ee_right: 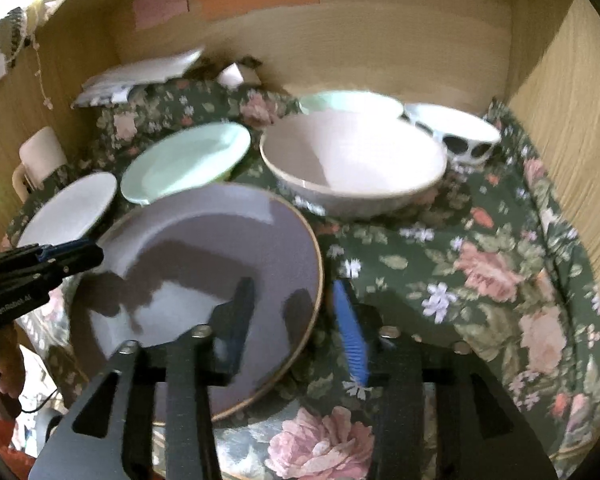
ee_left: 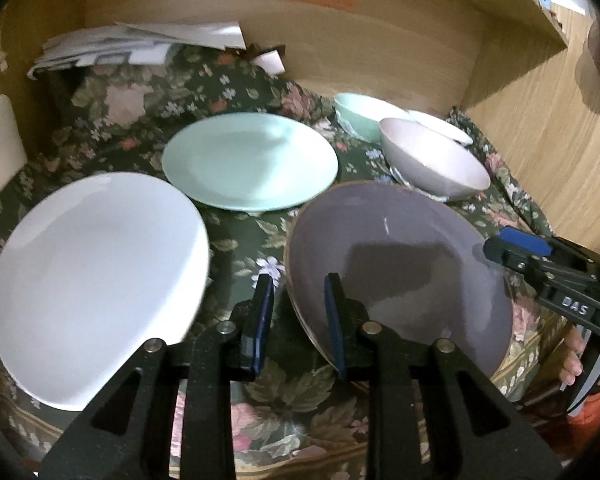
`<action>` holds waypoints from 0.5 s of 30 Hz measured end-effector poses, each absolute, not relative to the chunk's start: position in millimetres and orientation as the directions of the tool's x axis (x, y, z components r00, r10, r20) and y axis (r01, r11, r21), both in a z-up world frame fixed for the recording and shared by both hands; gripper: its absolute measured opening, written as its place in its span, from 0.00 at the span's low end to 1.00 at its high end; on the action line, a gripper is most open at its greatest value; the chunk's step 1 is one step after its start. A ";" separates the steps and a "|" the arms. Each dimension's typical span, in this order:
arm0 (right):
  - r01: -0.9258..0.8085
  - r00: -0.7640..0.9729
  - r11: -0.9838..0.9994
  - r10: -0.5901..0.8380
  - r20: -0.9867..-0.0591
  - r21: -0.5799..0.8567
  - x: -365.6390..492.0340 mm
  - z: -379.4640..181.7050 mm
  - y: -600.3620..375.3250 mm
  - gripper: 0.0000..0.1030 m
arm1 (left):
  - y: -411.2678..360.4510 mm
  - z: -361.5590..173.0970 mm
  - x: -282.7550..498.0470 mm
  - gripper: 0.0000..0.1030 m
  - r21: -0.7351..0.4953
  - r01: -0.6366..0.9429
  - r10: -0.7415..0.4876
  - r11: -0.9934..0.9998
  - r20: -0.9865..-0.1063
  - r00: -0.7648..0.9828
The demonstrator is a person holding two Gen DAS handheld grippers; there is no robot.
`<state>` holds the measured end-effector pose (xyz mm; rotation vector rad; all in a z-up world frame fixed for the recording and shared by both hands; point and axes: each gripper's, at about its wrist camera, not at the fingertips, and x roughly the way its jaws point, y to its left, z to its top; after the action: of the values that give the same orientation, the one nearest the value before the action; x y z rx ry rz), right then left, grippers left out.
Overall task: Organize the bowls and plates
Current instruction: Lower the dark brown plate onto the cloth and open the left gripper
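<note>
Wooden cabinet walls [ee_left: 380, 40] enclose a shelf draped in a dark green floral cloth [ee_right: 480, 260]. My landmark is the round lavender ceramic plate with a brown rim [ee_left: 400, 272], lying on the cloth nearest me. My left gripper [ee_left: 298, 320] straddles that plate's left rim with its jaws apart, one blue pad [ee_left: 334, 320] over the plate, the other outside it. My right gripper [ee_right: 296, 328] straddles the plate's right rim, likewise spread and not clamped; whether any pad touches the rim I cannot tell. Left of the lavender plate lies a round white ceramic plate [ee_left: 96, 284]; behind the lavender plate lies a round mint-green ceramic plate [ee_left: 250, 162]. Behind and to the right of it stands a pale pink ceramic bowl [ee_right: 352, 164], touching or nearly touching its far rim. Beyond the pink bowl stand a mint-green bowl [ee_right: 350, 102] and a white bowl with black spots [ee_right: 456, 132]. Far behind, at left, white papers [ee_left: 140, 46] are stacked.
</note>
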<state>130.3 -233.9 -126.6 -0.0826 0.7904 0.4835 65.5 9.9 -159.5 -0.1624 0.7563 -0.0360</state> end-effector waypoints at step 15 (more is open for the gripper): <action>-0.577 0.641 0.812 0.516 -0.568 0.087 104.4 -75.6 -177.8 0.75 | 54.6 -110.7 30.2 0.58 -0.151 -0.125 0.025 0.981 -0.537 0.843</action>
<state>104.4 -177.8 -75.6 -0.1057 0.6131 0.6246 30.2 54.6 -110.7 -0.1836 0.5633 0.0794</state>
